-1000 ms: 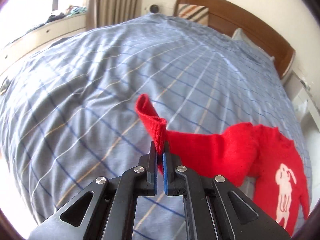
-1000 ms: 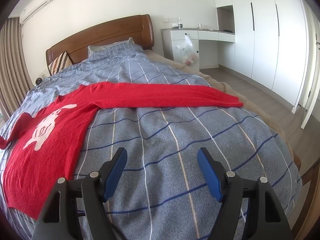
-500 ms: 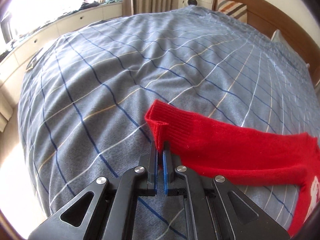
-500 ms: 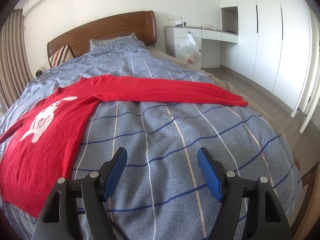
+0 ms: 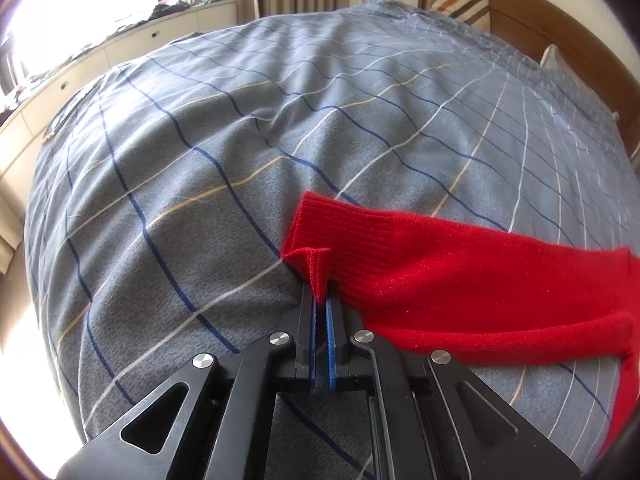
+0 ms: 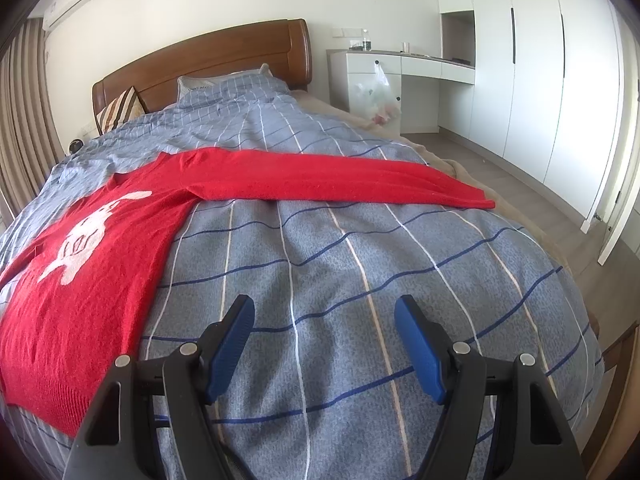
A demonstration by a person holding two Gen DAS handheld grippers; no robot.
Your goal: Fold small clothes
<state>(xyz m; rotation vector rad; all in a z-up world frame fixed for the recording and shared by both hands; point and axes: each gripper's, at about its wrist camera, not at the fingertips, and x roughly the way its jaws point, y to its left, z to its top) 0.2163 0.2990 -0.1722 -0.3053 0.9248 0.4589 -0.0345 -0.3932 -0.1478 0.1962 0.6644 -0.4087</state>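
Observation:
A red knit sweater (image 6: pixel 80 280) with a white animal figure lies flat on the blue checked bed cover (image 6: pixel 360 280). Its one sleeve (image 6: pixel 340 184) stretches out to the right toward the bed's edge. In the left wrist view my left gripper (image 5: pixel 320 300) is shut on the ribbed cuff of the other sleeve (image 5: pixel 440 272), low on the cover. That sleeve lies stretched to the right. My right gripper (image 6: pixel 324 316) is open and empty above the cover, right of the sweater's body.
A wooden headboard (image 6: pixel 208 60) and pillows (image 6: pixel 120 108) are at the far end. A white desk with a hanging plastic bag (image 6: pixel 376 92) and wardrobes (image 6: pixel 540 80) stand right of the bed. A window ledge with drawers (image 5: pixel 100 64) runs along the left.
My left gripper has pulled the cuff down and outward, so the raised, bunched sleeve now lies stretched on the cover. The right gripper has stayed open, shifting slightly.

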